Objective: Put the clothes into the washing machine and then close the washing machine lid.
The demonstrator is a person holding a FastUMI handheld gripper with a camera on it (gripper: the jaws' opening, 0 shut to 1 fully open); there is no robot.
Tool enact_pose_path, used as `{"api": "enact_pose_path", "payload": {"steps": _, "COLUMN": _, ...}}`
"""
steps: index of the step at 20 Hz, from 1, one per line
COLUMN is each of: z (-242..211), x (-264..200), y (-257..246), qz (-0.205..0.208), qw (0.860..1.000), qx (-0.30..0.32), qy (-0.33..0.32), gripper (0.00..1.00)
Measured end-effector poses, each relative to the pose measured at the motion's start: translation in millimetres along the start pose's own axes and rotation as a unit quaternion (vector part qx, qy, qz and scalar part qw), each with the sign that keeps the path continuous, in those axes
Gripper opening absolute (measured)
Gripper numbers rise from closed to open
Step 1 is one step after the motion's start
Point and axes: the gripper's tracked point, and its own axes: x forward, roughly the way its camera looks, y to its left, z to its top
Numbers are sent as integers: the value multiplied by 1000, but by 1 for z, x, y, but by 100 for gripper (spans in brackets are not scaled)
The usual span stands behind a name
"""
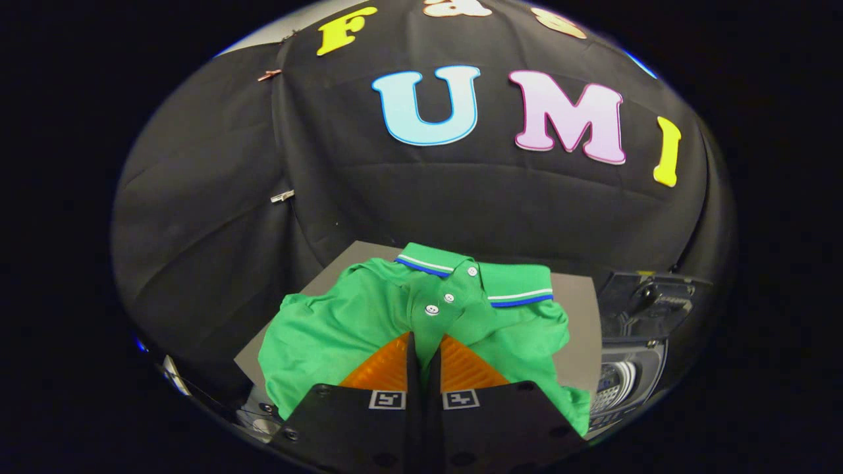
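Clothes-wise it's just one item here: a green polo shirt (342, 329) lying bunched up on a grey board (579, 309), right under and just ahead of the tongs (423, 352). Looking along the tongs, the two fingers (388, 368) are pretty much together, with a thin fold of the shirt's front pinched in the narrow slit between them, so they look clamped on the fabric right below the button placket. I count three white buttons (432, 309) running up from the fingertips toward the collar (474, 276), which has a white and a blue stripe along its edge and sits beyond the tips. Shirt fabric spills out to both sides of the fingers, more of it on the left. Off to the right of the tongs, just past the board's edge, there's one washing machine (625, 375) with its lid (652, 299) standing open and a bit of the drum visible inside. Two small clips (282, 196) hang on the black cloth wall well beyond the tongs, up to the left.
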Motion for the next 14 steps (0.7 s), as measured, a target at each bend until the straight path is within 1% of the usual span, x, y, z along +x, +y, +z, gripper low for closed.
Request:
{"api": "enact_pose_path", "payload": {"steps": 2, "z": 6, "x": -9, "y": 1, "qz": 14, "qw": 1000, "qx": -16, "qy": -8, "gripper": 6}}
{"api": "enact_pose_path", "payload": {"steps": 5, "z": 23, "x": -24, "y": -11, "qz": 39, "qw": 999, "qx": -19, "qy": -20, "gripper": 6}}
{"api": "enact_pose_path", "payload": {"steps": 7, "z": 25, "x": -38, "y": -34, "qz": 50, "qw": 998, "qx": -16, "qy": -29, "gripper": 6}}
{"api": "enact_pose_path", "payload": {"steps": 10, "z": 29, "x": -59, "y": -72, "qz": 64, "qw": 997, "qx": 6, "qy": -36, "gripper": 6}}
{"api": "enact_pose_path", "payload": {"steps": 14, "z": 21, "x": -77, "y": -132, "qz": 62, "qw": 997, "qx": 18, "qy": -38, "gripper": 6}}
